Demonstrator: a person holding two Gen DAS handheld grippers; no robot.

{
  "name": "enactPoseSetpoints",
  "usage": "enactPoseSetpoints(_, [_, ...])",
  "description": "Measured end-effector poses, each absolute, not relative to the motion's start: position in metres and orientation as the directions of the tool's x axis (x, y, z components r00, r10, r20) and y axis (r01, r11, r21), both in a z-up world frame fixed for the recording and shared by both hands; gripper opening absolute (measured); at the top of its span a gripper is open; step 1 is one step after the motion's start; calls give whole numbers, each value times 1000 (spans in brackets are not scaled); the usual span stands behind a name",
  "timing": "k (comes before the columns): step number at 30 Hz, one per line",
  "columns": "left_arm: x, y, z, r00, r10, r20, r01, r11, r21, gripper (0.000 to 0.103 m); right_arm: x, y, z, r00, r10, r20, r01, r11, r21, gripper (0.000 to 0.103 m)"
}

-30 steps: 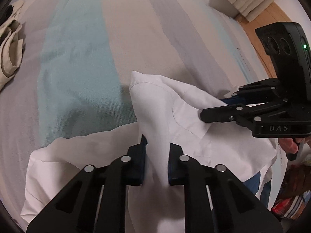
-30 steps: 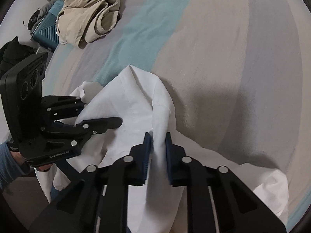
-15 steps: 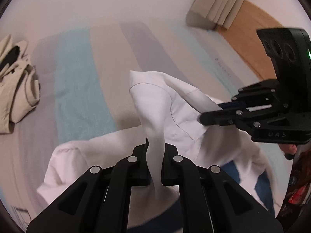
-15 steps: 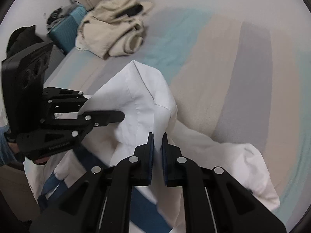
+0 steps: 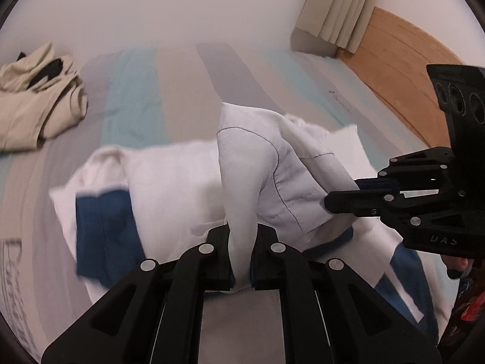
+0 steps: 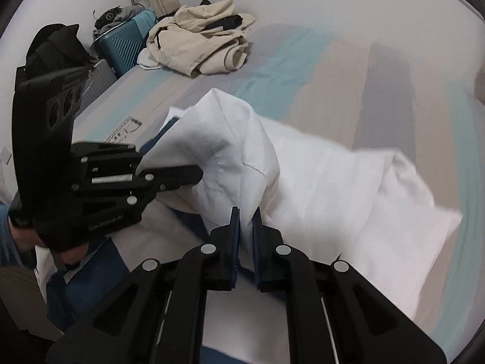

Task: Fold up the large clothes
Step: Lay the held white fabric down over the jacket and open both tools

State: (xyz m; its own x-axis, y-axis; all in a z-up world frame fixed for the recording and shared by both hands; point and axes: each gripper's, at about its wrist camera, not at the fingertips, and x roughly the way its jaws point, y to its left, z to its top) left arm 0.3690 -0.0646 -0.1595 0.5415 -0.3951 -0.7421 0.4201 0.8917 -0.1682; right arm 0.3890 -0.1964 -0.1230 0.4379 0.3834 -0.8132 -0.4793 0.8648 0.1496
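A large white shirt with dark blue panels (image 5: 182, 188) hangs over the striped bed (image 5: 182, 85). My left gripper (image 5: 242, 261) is shut on a bunched white fold of it. My right gripper (image 6: 245, 242) is shut on another white fold (image 6: 230, 151) close beside. Each gripper shows in the other's view: the right one (image 5: 342, 203) at the right edge, the left one (image 6: 194, 176) at the left. The shirt's lower part trails on the bed.
A crumpled beige garment (image 5: 33, 100) lies at the bed's far left, also in the right wrist view (image 6: 200, 39). A teal suitcase (image 6: 121, 45) and dark bags stand beside the bed. A wooden headboard (image 5: 400, 69) and a curtain (image 5: 336, 3) are at the right.
Both grippers have risen with the shirt, lifting it off the bed. More of the blue panels and the room now show. Both jaws have closed tighter on the cloth.
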Motion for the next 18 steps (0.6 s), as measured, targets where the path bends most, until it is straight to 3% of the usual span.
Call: enactPoseSetpoints(18, [304, -75, -236, 473, -310, -825, 368, 920, -135, 10, 330, -206, -204, 386, 262, -884, -355, 927, 120, 9])
